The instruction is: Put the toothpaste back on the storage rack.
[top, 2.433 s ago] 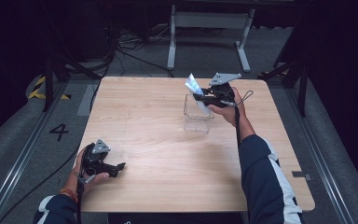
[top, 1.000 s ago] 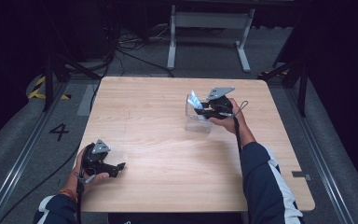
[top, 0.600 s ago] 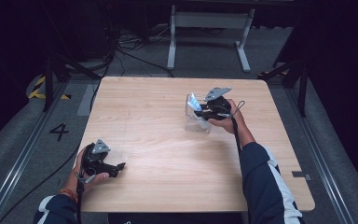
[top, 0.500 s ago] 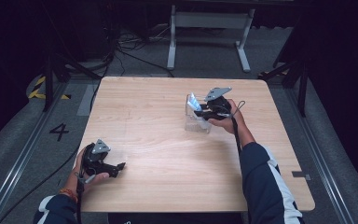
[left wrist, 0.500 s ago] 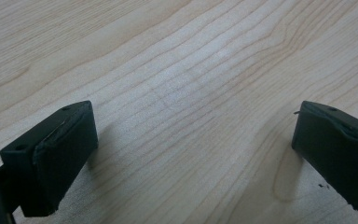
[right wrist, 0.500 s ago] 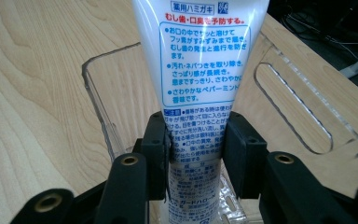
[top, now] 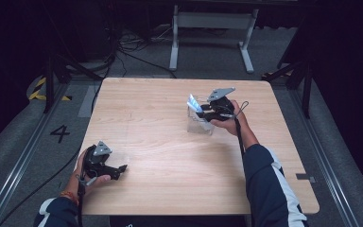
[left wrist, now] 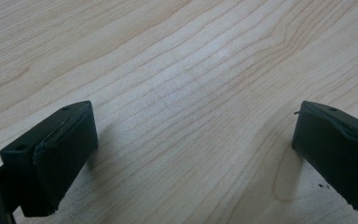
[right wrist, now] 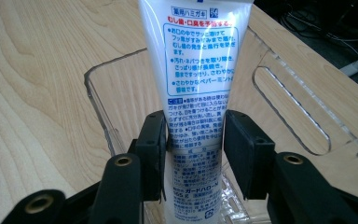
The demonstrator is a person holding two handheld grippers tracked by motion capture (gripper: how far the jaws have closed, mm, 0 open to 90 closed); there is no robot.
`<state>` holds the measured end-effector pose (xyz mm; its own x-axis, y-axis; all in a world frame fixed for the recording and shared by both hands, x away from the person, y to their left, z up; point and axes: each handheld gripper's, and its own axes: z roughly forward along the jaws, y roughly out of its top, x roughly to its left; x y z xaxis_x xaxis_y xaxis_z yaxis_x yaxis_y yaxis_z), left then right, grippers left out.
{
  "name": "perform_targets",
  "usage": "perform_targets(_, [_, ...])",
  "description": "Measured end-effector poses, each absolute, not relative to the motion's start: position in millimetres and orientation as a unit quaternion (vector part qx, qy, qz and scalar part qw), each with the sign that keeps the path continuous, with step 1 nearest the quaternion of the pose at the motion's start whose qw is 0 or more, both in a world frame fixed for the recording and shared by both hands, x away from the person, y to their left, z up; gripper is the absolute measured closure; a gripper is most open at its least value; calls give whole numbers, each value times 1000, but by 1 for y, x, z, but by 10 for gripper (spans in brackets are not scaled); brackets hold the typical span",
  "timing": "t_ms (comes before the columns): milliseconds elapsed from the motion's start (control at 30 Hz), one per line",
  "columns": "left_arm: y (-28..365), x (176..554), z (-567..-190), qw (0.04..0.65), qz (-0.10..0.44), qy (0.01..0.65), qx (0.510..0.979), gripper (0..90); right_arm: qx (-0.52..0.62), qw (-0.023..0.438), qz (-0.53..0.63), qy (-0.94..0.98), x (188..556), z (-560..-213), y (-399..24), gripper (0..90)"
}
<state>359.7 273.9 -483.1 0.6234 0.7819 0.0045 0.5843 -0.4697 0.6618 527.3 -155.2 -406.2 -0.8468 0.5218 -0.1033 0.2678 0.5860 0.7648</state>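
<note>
Upright, the white tube (right wrist: 196,93) bears blue and red Japanese print.

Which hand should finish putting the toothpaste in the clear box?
The right. The right gripper has the toothpaste tube between its just-opening jaws, inside the clear box. The left gripper rests open at the table's near edge, far away.

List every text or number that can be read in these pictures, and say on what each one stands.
"4": black number on the grey floor left of the table.
"薬用ハミガキ": boxed blue heading at the top of the white tube.
Red line below the heading: too blurred to read for certain.
Blue bulleted lines and small print lower on the tube: too small to read.
</note>
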Motion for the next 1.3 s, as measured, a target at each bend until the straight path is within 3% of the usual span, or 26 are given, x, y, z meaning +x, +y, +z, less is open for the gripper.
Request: perform_targets(1300, [274, 360, -483, 318, 158, 404, 843, 6, 226, 195, 366, 881, 498, -371, -163, 422])
